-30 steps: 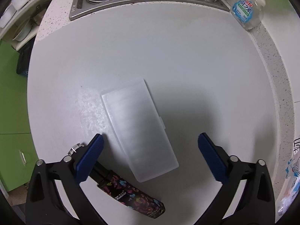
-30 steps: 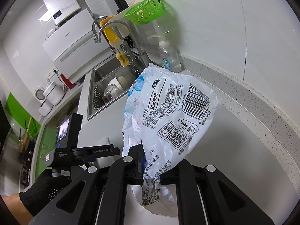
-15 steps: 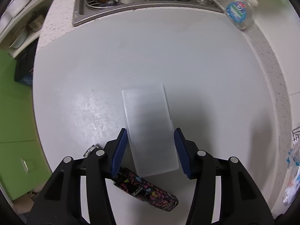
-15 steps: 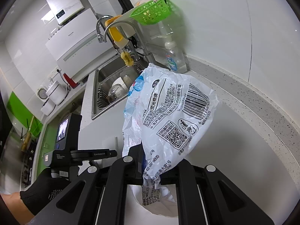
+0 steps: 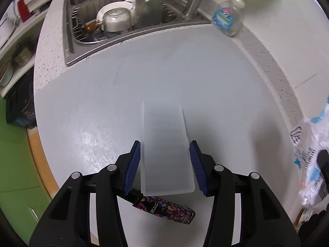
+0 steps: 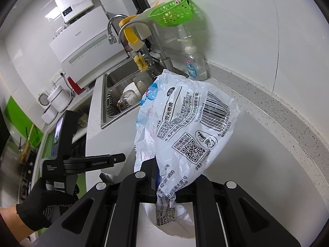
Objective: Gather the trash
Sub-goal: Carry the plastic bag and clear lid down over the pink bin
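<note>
A translucent plastic box (image 5: 165,154) sits lengthwise between the blue pads of my left gripper (image 5: 164,143), which is shut on its long sides and holds it just above the white counter (image 5: 144,78). Its near end hides part of a black flower-patterned tube (image 5: 164,206) lying on the counter below. My right gripper (image 6: 164,185) is shut on a crumpled white printed plastic bag (image 6: 191,127), which stands up from the jaws and covers their tips. The bag (image 5: 312,154) also shows at the right edge of the left wrist view.
A steel sink (image 5: 115,20) full of dishes lies at the back, with a clear soap bottle (image 5: 226,20) beside the tap. A green basket (image 6: 174,14) hangs on the wall. A black-gloved hand (image 6: 41,205) holds the left gripper's handle. A white round opening (image 6: 174,222) lies under the bag.
The left jaws went from wide open to closed on the box. The box turned in line with the fingers and rose with the gripper. The right gripper and bag kept still.
</note>
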`<state>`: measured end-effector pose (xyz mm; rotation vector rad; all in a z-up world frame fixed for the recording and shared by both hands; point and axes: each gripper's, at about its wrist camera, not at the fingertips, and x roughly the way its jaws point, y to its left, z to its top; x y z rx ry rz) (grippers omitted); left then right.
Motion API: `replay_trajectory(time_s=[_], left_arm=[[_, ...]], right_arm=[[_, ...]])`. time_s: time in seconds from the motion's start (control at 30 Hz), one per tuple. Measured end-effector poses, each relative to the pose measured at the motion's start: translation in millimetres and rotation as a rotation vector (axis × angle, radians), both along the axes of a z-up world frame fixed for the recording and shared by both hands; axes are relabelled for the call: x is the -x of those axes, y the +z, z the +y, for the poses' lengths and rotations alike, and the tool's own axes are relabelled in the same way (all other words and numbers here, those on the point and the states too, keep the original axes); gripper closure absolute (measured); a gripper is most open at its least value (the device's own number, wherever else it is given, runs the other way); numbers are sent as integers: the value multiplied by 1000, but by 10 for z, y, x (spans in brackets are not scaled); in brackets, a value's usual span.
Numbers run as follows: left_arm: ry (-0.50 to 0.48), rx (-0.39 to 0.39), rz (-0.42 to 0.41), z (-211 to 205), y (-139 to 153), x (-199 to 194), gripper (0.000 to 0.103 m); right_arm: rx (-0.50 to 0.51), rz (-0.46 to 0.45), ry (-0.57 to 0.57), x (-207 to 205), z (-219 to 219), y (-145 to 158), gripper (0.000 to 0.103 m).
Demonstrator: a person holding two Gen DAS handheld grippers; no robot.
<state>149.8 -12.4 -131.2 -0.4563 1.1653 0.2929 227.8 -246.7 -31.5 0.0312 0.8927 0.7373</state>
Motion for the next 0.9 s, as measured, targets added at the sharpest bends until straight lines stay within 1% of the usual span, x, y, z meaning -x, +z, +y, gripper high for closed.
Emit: replay_trajectory(time_s=[0.13, 0.33, 0.47, 0.67, 0.77, 0.9], left_arm=[[-54, -9, -32, -2, 41, -31, 55], [-120, -3, -84, 65, 173, 111, 55], [-156, -10, -132, 130, 327, 254, 55], [-171, -19, -205, 377, 615, 617, 55], [-158, -35, -237, 609, 764, 907, 55], [-127, -65, -257, 930, 872, 1300, 55]], right_arm=[[15, -6, -4, 36, 62, 12, 95], [32, -12, -7, 110, 199, 43, 95], [38, -18, -1, 182, 326, 70, 95], [39, -35, 41, 397, 669, 155, 95], [39, -46, 75, 531, 891, 202, 95], [29, -56, 134, 750, 1259, 252, 95]])
